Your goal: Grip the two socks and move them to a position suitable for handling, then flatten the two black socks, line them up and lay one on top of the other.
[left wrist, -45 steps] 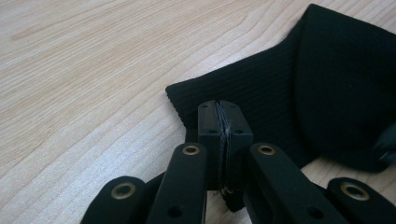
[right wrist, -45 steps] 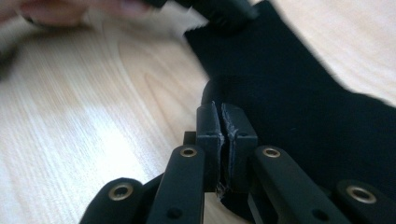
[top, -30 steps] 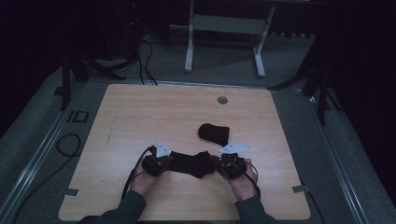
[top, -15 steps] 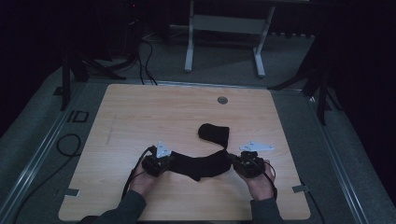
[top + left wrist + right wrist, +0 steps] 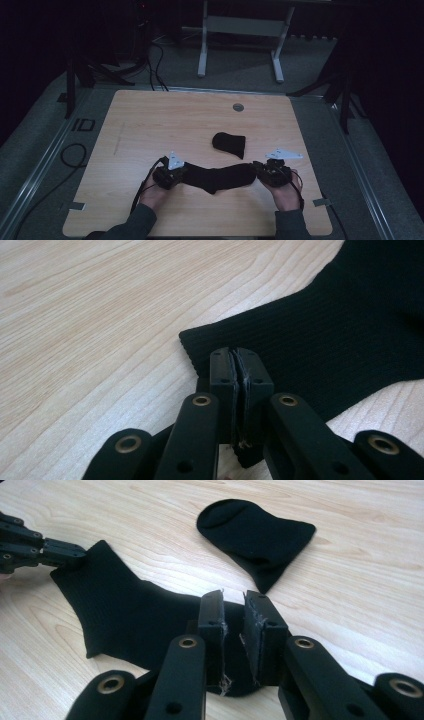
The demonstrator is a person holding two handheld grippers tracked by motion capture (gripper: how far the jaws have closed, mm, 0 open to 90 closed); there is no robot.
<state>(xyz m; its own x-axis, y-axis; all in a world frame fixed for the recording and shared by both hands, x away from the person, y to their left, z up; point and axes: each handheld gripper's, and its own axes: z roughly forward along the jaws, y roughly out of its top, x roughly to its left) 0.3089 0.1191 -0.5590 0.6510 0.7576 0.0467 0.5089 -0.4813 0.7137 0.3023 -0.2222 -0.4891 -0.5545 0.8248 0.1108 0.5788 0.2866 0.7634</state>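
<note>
Sock (image 5: 216, 177) lies stretched flat btwn my claws: left claw (image 5: 235, 371) pinches its cuff, right claw (image 5: 234, 614) has just been opening, toe between the pads, prob. released. Second sock (image 5: 255, 535), beyond my right claw, not yet handled.

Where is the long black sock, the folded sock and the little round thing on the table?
long black sock (image 5: 220, 177), high view, its middle.
folded sock (image 5: 255, 535), right gripper view, its middle.
little round thing (image 5: 238, 107), high view, its centre.

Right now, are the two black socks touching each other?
Apart. The high view shows bare wood between the stretched sock and the folded sock; the right gripper view shows the same gap.
</note>
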